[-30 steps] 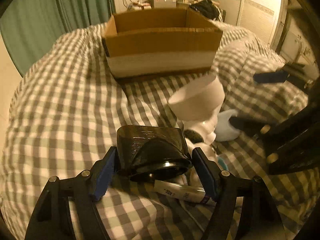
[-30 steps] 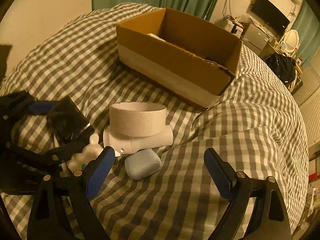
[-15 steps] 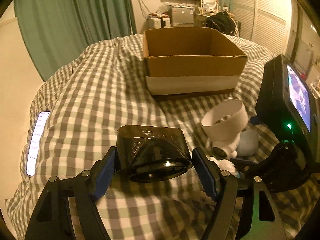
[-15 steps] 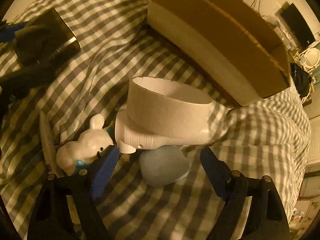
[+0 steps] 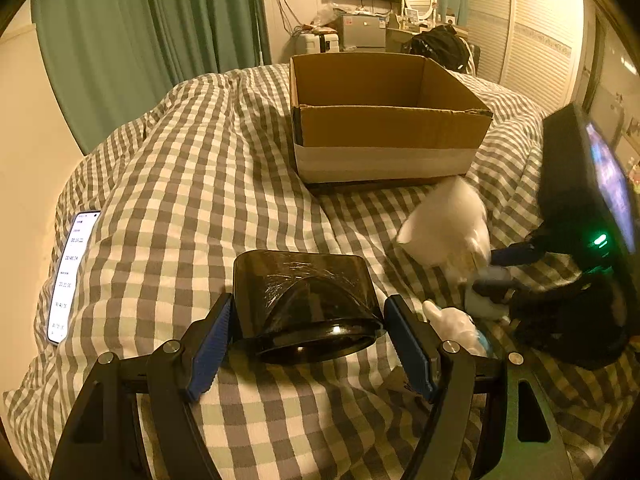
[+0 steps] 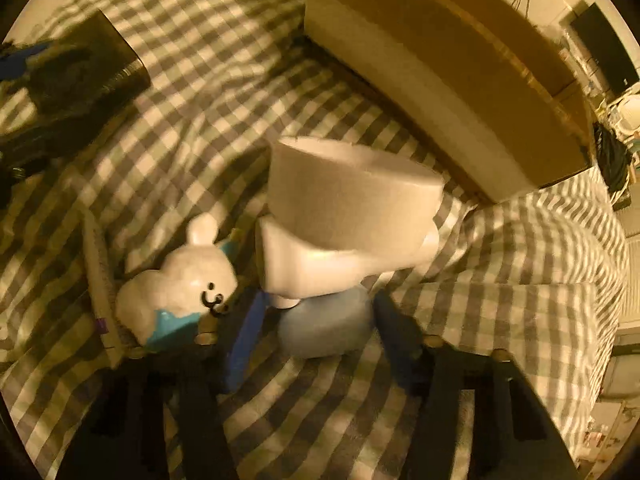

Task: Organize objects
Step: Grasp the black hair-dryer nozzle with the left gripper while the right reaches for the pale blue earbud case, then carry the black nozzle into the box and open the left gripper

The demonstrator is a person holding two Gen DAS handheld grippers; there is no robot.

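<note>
My left gripper [image 5: 306, 346] is shut on a dark smoky plastic container [image 5: 304, 304] and holds it above the checked bedspread [image 5: 180, 200]. My right gripper [image 6: 320, 324] has its jaws around a pale blue case [image 6: 326, 330] on the bed; the frame is blurred and I cannot tell if they press on it. Just beyond the case lie a white bottle [image 6: 320, 268] with a white tape roll [image 6: 352, 196] on it. A white bunny figure [image 6: 180, 288] lies to the left. An open cardboard box [image 5: 384, 120] stands at the far side.
A lit phone [image 5: 70, 272] lies at the bed's left edge. A white tube [image 6: 100, 280] lies left of the bunny. The right gripper's body with its screen [image 5: 588, 208] fills the right side of the left wrist view. Curtains and furniture stand behind the bed.
My left gripper has lifted the dark container up and back from the pile. My right gripper has dropped towards the blue case and narrowed its jaws around it.
</note>
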